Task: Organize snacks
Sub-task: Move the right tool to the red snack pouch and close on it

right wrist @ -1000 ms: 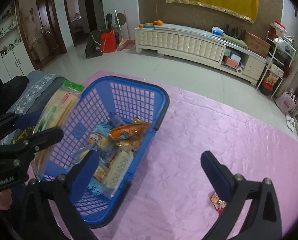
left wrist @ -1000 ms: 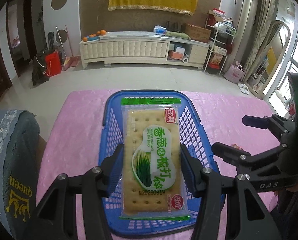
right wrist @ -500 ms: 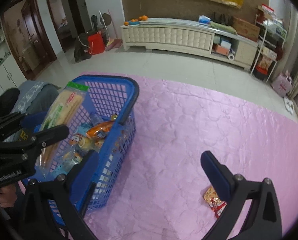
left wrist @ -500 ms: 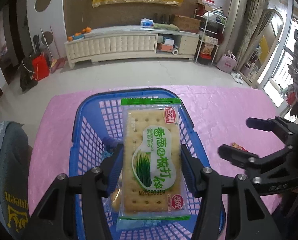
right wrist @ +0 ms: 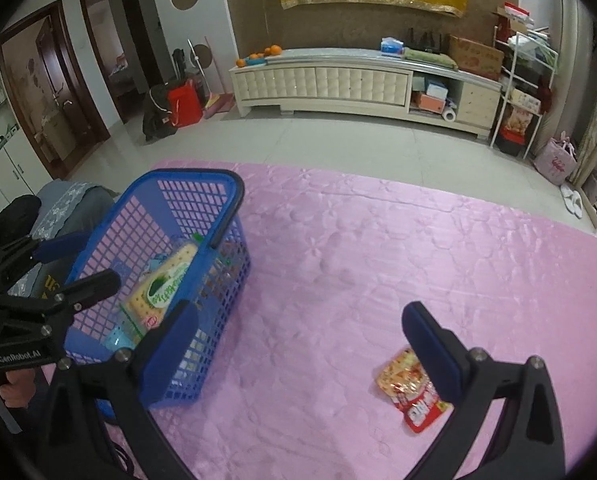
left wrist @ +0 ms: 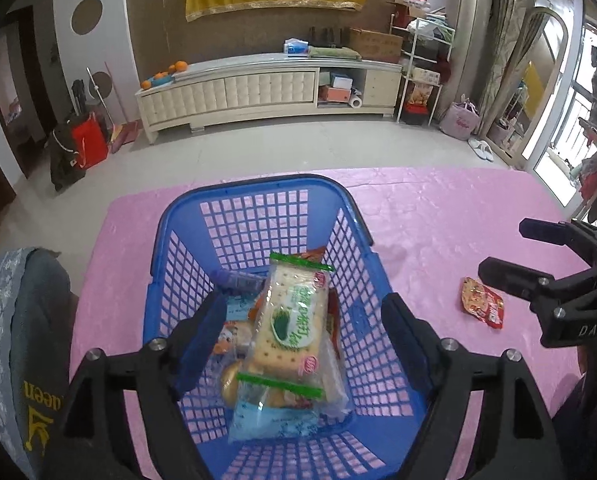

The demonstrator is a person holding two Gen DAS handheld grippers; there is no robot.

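Observation:
A blue plastic basket [left wrist: 254,186] stands on the pink cloth and also shows in the right wrist view [right wrist: 202,178]. A cracker pack with green print [left wrist: 294,320] lies inside it on top of several other snacks; it also shows in the right wrist view [right wrist: 166,280]. My left gripper [left wrist: 304,330] is open and empty above the basket. A red and yellow snack packet [right wrist: 416,390] lies on the cloth to the right, also in the left wrist view [left wrist: 482,302]. My right gripper [right wrist: 300,354] is open and empty, its right finger just above that packet.
The pink cloth [right wrist: 378,260] covers the table. A grey cushion [left wrist: 14,320] lies left of the basket. Beyond the table's far edge is tiled floor with a white cabinet [right wrist: 338,80].
My left gripper opened and let go of the cracker pack, which dropped into the basket. My right gripper moved right toward the red packet.

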